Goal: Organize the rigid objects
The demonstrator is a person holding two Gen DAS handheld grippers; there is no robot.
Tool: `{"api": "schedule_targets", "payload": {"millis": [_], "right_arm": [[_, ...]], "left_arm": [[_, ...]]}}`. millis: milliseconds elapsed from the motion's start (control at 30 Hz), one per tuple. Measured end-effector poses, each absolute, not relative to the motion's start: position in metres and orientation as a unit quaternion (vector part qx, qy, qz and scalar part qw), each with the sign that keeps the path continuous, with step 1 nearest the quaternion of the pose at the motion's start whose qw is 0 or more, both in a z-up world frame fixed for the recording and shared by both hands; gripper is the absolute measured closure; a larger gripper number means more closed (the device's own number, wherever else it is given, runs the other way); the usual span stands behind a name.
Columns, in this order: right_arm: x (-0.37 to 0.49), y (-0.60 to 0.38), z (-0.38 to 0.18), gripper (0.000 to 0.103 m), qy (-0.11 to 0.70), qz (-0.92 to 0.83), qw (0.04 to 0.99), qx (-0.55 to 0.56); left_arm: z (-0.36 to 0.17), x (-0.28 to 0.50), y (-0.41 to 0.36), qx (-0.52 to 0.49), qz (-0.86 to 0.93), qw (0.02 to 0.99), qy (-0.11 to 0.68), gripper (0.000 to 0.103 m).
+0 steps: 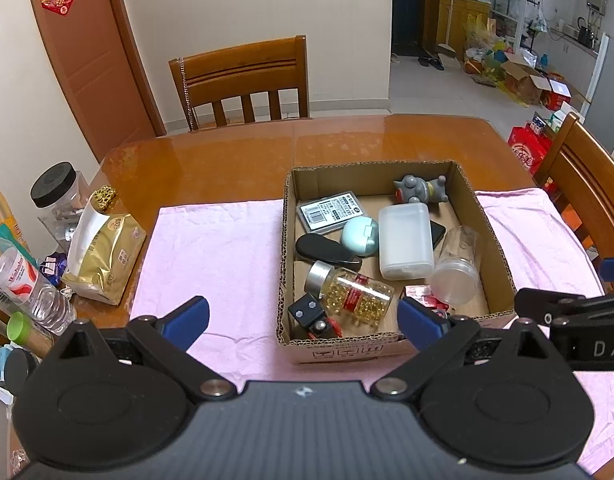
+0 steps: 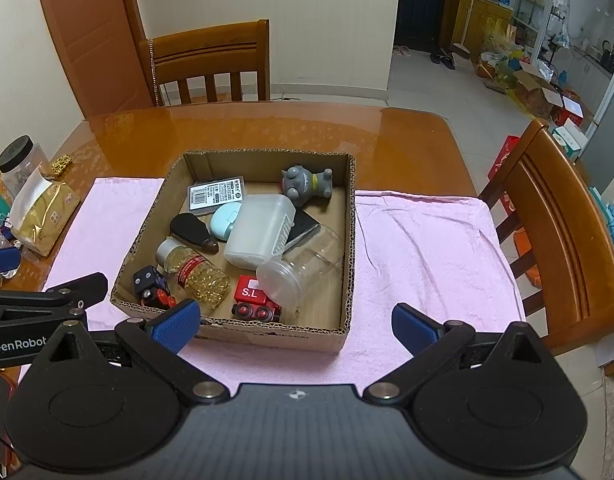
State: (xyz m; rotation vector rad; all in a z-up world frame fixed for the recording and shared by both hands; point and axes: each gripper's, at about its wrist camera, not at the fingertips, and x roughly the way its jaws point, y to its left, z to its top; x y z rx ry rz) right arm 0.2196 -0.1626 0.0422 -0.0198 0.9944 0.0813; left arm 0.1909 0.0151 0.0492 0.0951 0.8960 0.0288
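A cardboard box (image 1: 503, 256) (image 2: 349, 240) stands on a pink towel (image 1: 211, 252) (image 2: 423, 240). It holds a capsule bottle (image 1: 357, 294) (image 2: 199, 274), a clear jar (image 1: 457, 270) (image 2: 303, 268), a white plastic case (image 1: 405, 242) (image 2: 261, 230), a grey toy (image 1: 419, 188) (image 2: 307, 182), a mint round case (image 1: 359, 236) (image 2: 224, 220), a red toy train (image 2: 256, 300), a black cube (image 1: 305, 312) (image 2: 147, 278) and a card pack (image 1: 331, 210) (image 2: 216, 193). My left gripper (image 1: 303, 320) is open and empty at the box's near left. My right gripper (image 2: 295, 322) is open and empty at the box's near edge.
A wooden table (image 1: 227, 160) carries a gold bag (image 1: 107, 252) (image 2: 43, 208), a black-lidded jar (image 1: 55, 192) (image 2: 19, 160) and bottles (image 1: 31, 288) at the left. Chairs stand at the far side (image 1: 243, 80) (image 2: 209, 64) and the right (image 2: 555, 216).
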Motion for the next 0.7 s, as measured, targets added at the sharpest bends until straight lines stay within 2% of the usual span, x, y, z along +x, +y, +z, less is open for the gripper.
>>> {"api": "schedule_targets", "payload": {"millis": [700], "right_arm": [[0.2182, -0.1638, 0.0442, 0.0, 0.475, 0.038, 0.879, -0.008]], "left_arm": [[0.0498, 0.1906, 0.0134, 0.046, 0.013, 0.9, 0.433, 0.003]]}}
